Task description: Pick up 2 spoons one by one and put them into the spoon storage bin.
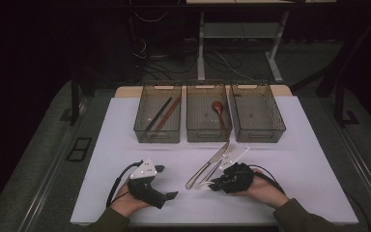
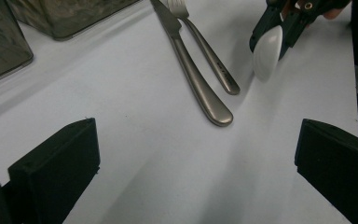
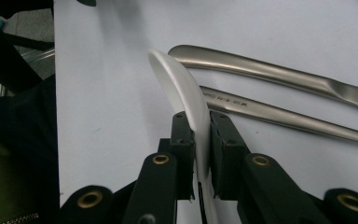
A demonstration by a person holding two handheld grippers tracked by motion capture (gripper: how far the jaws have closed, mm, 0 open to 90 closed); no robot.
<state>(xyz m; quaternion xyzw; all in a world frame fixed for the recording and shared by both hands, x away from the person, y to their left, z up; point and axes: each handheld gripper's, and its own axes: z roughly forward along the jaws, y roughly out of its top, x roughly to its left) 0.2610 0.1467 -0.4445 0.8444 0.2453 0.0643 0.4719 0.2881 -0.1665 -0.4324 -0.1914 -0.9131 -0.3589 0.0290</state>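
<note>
1. The right gripper is clamped on a white, curved plastic spoon, its bowl end jutting past the pads, just above the white worktop near the front edge.
2. The left gripper stands released, with bare worktop between its jaws, toward the front left corner.
3. A steel table knife and a steel fork lie side by side, just beside the held spoon.
4. Three transparent grey bins line the worktop's back edge.
</note>
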